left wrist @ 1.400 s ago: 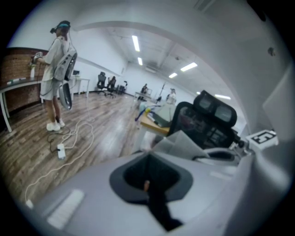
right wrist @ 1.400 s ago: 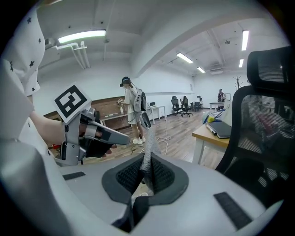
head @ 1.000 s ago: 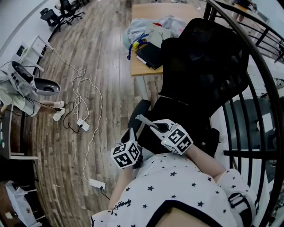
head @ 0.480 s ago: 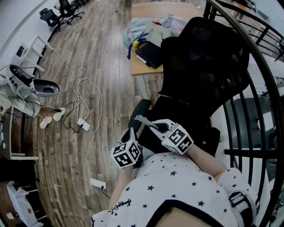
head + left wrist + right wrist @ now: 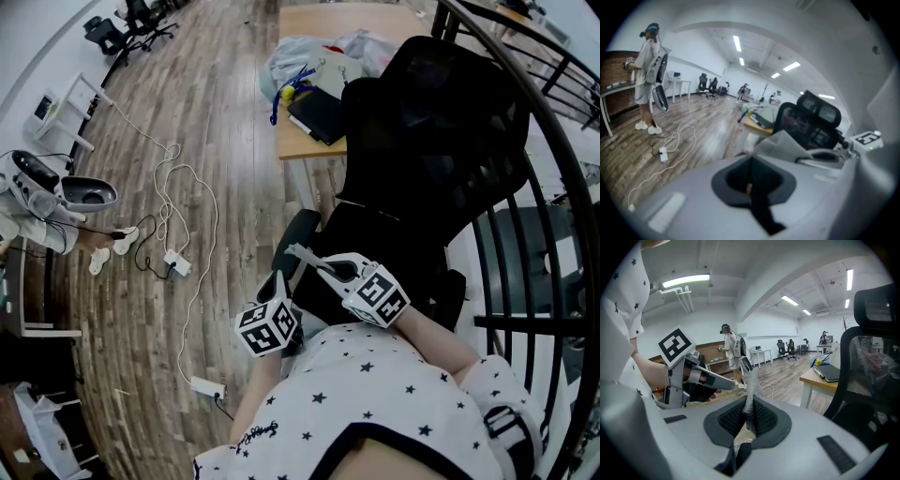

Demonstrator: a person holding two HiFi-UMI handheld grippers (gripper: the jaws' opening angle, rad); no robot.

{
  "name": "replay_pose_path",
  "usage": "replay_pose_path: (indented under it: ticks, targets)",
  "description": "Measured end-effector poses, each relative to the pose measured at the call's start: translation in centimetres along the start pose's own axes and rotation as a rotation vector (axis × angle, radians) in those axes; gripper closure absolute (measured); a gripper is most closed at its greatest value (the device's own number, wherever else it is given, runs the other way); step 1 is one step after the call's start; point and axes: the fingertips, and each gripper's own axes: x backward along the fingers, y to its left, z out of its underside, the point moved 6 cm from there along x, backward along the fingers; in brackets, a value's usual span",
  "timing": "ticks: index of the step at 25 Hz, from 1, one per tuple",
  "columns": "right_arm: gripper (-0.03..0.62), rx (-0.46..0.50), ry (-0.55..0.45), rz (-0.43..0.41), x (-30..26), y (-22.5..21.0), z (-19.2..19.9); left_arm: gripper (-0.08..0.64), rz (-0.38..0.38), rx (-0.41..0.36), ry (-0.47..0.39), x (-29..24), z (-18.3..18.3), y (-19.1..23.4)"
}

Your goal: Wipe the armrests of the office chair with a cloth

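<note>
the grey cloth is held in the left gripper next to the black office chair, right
Not quite. The grey cloth is held in the right gripper, not the left gripper. The right gripper view shows it pinched upright between that gripper's jaws. The rest stands: it is next to the black office chair.

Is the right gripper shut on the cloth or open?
Shut: the right gripper has its jaws pressed on the grey cloth, which sticks up between them.
</note>
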Motion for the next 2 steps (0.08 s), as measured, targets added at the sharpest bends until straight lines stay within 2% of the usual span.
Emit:
replay_pose_path:
  ticks: [2]
  targets:
    - [0.566, -0.003, 0.002, 0.0, -0.03, 0.0, 0.08, 0.554, 0.001, 0.003, 0.002, 0.02, 0.03, 0.02]
